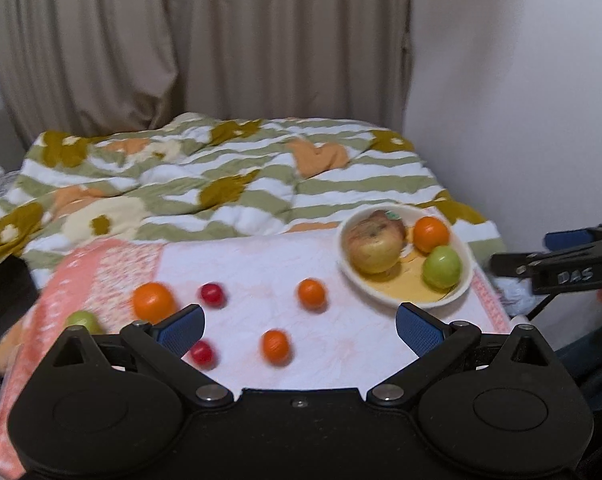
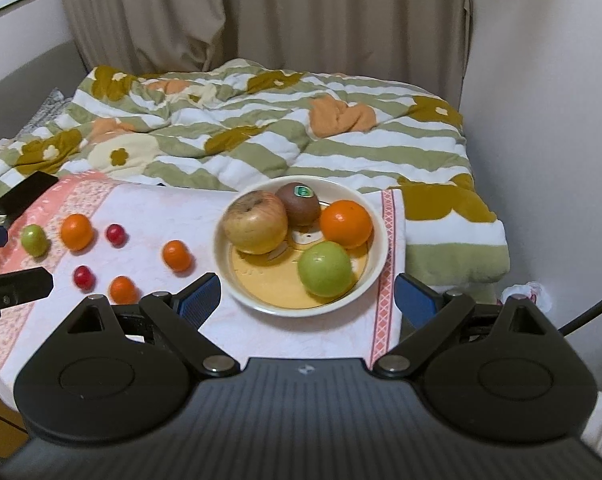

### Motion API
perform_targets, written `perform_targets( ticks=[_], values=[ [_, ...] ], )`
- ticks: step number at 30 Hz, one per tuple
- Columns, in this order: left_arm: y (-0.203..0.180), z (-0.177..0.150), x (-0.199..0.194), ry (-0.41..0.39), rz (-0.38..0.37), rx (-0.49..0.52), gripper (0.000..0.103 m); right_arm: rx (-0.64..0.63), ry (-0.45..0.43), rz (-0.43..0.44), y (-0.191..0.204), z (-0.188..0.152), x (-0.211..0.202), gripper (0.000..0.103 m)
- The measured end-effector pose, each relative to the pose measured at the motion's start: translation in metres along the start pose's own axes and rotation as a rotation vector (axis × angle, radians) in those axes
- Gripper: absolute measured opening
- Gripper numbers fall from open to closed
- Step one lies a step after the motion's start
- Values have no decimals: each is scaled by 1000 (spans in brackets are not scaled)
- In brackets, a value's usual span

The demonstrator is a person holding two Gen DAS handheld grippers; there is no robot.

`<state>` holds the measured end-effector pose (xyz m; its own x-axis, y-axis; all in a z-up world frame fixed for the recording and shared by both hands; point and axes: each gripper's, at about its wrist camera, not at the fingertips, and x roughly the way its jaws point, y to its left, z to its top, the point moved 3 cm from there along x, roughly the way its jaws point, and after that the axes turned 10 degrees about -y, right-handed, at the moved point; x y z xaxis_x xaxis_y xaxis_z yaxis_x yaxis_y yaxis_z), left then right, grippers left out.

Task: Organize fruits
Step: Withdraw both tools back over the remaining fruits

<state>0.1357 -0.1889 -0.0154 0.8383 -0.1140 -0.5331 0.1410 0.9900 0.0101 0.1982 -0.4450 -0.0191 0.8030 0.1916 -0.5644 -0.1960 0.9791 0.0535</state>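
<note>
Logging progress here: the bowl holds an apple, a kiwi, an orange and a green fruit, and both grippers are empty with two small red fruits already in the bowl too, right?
Not quite: the two small red fruits lie on the towel, outside the bowl, as the right wrist view shows. The rest stands.

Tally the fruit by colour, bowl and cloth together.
Orange: 4
Green: 2
Red: 2
Yellow-red apple: 1
Brown kiwi: 1
Total: 10
</note>
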Motion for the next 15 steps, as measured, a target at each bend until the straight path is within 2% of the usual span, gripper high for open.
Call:
perform_targets(
  ticks=[8, 12, 15],
  values=[
    [50, -14, -39, -25, 81, -39, 103, -9, -31, 28, 38, 1, -25, 103],
    [80, -18, -48, -39, 143, -14, 103, -4, -38, 40, 70, 1, -30, 103],
    [107, -21, -51, -55, 152, 7, 103, -4, -37, 32, 95, -1, -30, 103]
  ],
)
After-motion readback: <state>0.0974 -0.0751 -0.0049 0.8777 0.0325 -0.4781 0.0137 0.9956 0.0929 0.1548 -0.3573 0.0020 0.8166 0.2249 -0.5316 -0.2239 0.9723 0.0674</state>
